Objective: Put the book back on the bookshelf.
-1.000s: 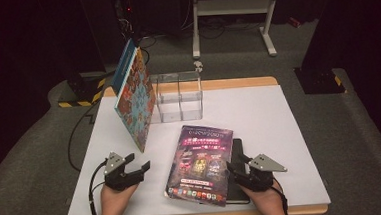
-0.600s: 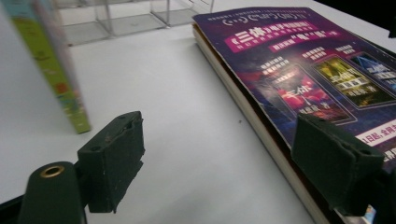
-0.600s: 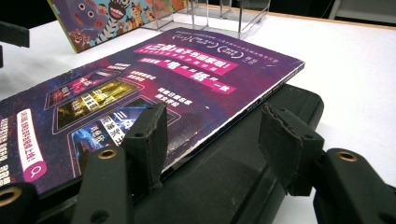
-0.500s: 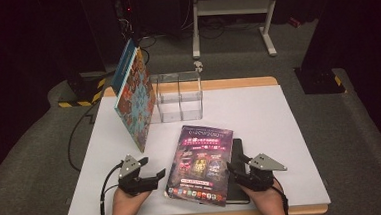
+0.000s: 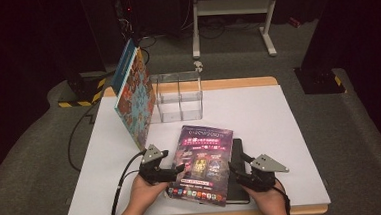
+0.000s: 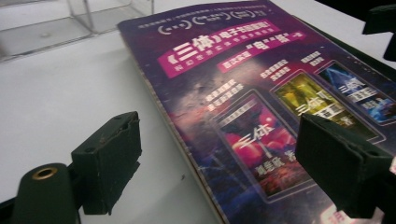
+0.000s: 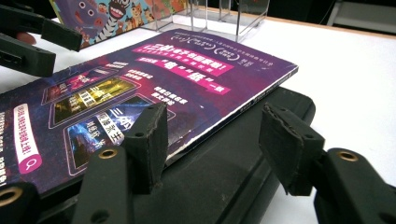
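The purple magazine (image 5: 202, 162) lies half on the black case (image 5: 238, 170), long axis running away toward the clear rack (image 5: 179, 95), left gripper (image 5: 179, 169) just opened astride its near-left edge, right gripper (image 5: 234, 171) gaping beside the case.

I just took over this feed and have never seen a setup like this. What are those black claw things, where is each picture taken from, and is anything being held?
No robot here: a person holds a hand-held claw in each hand. The high view looks down on the white table; the other two cameras ride on the claws. The left gripper has just been opening; its open jaws straddle the left edge of the purple magazine, not pressing it. The right gripper stands open at the magazine's right edge, over a black case lying beneath it. Farther back, a picture book leans against a clear plastic rack. Nothing is held.
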The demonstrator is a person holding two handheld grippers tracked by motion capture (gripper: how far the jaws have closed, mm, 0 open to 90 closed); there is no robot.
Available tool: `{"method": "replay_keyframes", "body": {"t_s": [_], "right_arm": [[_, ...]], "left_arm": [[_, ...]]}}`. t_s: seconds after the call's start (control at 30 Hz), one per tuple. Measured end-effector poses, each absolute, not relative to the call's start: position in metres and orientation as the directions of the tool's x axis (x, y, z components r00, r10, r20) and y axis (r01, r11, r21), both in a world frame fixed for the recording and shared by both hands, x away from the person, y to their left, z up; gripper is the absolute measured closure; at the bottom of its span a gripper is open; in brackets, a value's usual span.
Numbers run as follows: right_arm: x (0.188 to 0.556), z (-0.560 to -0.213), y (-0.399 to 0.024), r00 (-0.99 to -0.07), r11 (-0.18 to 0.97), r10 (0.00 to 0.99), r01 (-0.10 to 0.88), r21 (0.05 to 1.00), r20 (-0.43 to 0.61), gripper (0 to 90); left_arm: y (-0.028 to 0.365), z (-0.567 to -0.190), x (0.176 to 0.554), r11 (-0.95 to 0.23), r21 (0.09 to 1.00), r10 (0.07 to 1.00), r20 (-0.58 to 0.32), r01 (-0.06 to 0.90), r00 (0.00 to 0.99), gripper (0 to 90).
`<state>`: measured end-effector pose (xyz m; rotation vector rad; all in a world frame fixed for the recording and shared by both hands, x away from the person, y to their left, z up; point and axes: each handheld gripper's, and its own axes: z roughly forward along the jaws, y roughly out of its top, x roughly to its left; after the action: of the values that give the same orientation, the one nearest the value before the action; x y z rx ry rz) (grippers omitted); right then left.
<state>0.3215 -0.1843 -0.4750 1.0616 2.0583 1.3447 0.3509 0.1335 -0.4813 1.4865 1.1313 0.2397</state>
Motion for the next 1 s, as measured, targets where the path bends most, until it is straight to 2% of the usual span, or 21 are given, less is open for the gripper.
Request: {"method": "replay_keyframes", "body": {"t_s": [0.17, 0.3, 0.33, 0.73, 1.0], "right_arm": [[0.321, -0.477, -0.180, -0.607, 0.241, 0.794, 0.359, 0.901, 0.030, 37.9], [0.319, -0.477, -0.177, -0.605, 0.280, 0.796, 0.355, 0.892, -0.010, 36.0], [0.320, -0.475, -0.178, -0.586, 0.287, 0.811, 0.379, 0.880, -0.013, 32.0], [0.323, -0.475, -0.186, -0.569, 0.254, 0.821, 0.422, 0.870, 0.036, 27.5], [0.324, -0.478, -0.185, -0.575, 0.256, 0.817, 0.427, 0.867, 0.042, 25.3]], "left_arm": [[0.133, -0.479, 0.350, 0.155, 0.851, 0.732, -0.440, 0.501, 0.520, 13.7], [0.132, -0.482, 0.349, 0.181, 0.830, 0.719, -0.478, 0.528, 0.504, 12.5], [0.132, -0.483, 0.350, 0.170, 0.827, 0.723, -0.474, 0.536, 0.503, 10.6], [0.124, -0.489, 0.352, 0.161, 0.776, 0.697, -0.527, 0.610, 0.486, 8.0], [0.119, -0.491, 0.350, 0.162, 0.778, 0.695, -0.527, 0.607, 0.489, 6.5]]}}
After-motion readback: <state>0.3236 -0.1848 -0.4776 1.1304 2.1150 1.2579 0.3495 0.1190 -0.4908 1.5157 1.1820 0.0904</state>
